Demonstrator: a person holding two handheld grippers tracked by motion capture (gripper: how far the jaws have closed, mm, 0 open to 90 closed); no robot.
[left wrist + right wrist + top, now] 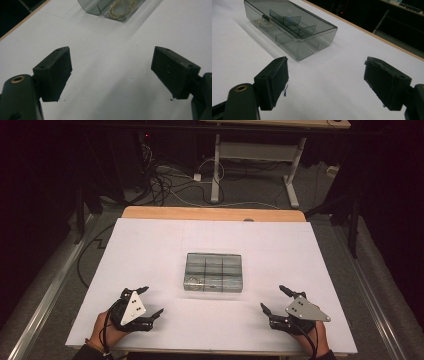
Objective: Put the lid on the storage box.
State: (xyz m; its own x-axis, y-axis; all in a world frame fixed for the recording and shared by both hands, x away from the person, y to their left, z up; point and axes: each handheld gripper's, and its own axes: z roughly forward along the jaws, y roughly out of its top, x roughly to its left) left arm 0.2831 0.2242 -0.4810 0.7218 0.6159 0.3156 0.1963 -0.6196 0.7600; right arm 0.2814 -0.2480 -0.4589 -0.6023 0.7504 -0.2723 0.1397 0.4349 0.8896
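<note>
A clear smoky plastic box [214,272] with inner dividers lies shut in the middle of the white table [150,245]. A gold chain [120,8] shows through its near left corner. My left gripper [152,301] rests open near the front left of the table, its jaws wide apart and nothing between them. My right gripper [272,299] rests open at the front right, also with nothing in it. In the right gripper view the box [289,25] lies ahead and to the left, lid down, with a small latch [265,19] on its long side. Both grippers are apart from the box.
The white sheet covers the tabletop; a strip of bare wood [214,213] shows along the far edge. Beyond it stand a desk frame [217,165] and loose cables [170,182] on the floor. A metal rail [45,295] runs along the table's left side.
</note>
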